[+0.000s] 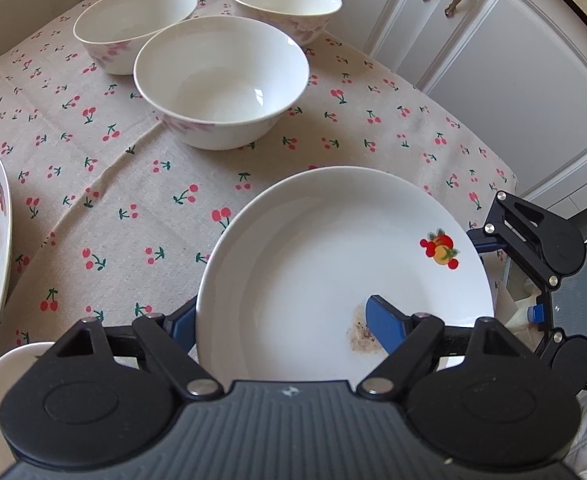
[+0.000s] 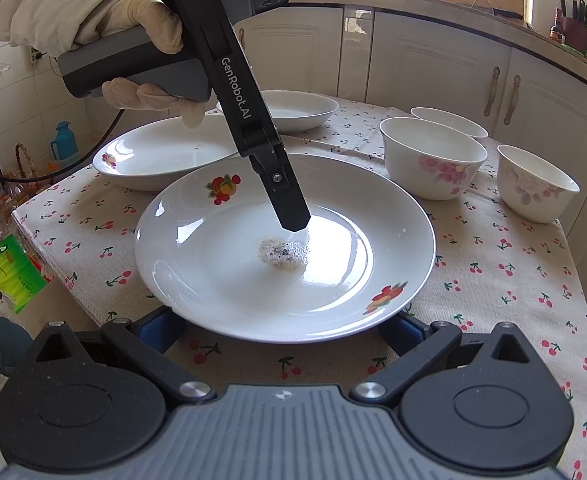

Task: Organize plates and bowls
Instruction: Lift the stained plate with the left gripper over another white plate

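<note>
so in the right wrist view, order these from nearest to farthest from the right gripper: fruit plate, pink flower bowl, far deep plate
1. fruit plate, right in front of the right gripper
2. pink flower bowl, further back, to the right
3. far deep plate, at the table's back, behind the left gripper

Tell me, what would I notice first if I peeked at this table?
The big white plate with fruit pictures sits at the near edge of the cherry tablecloth, with a speckled smudge in its middle. The left gripper reaches down into it. Three white bowls stand to the right.
</note>
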`<state>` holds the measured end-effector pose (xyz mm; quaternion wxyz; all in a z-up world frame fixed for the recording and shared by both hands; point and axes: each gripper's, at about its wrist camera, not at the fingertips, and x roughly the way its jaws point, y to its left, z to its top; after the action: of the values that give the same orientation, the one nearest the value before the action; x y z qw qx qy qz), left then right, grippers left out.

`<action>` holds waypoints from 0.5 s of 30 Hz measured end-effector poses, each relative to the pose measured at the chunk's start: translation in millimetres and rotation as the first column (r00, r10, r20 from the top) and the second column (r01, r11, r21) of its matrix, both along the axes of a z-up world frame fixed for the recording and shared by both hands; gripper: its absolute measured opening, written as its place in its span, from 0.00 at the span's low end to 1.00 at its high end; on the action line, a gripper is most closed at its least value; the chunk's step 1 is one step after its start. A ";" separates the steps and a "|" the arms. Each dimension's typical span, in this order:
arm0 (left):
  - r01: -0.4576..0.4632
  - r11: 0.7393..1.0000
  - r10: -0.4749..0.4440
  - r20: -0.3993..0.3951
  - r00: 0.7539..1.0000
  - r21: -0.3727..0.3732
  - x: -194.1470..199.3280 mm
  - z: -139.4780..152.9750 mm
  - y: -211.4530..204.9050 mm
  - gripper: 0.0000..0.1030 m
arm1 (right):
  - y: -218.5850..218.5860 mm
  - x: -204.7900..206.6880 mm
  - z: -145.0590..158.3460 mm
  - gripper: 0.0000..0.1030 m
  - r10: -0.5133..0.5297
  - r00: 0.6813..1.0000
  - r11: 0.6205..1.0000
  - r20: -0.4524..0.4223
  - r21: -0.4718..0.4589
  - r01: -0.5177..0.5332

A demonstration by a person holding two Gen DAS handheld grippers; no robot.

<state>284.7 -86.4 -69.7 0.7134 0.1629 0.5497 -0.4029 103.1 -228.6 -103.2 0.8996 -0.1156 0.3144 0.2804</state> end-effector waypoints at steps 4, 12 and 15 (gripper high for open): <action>0.012 1.000 -0.012 -0.007 1.000 0.003 0.6 -0.8 -0.4 0.81 | 1.3 0.3 0.4 1.00 -0.003 1.000 1.000 -0.004 -0.003 0.003; 0.012 1.000 -0.012 -0.007 1.000 -0.016 0.0 -0.6 1.1 0.81 | 2.8 2.8 1.6 1.00 -0.008 1.000 1.000 -0.021 -0.006 0.008; 0.013 1.000 -0.013 0.000 1.000 -0.024 -1.2 2.3 1.5 0.81 | 2.8 3.7 3.6 1.00 -0.012 0.999 1.000 -0.032 -0.007 0.012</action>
<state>283.5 -85.0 -67.4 0.7127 0.1579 0.5437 -0.4142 106.8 -225.8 -99.6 0.8957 -0.1121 0.3303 0.2759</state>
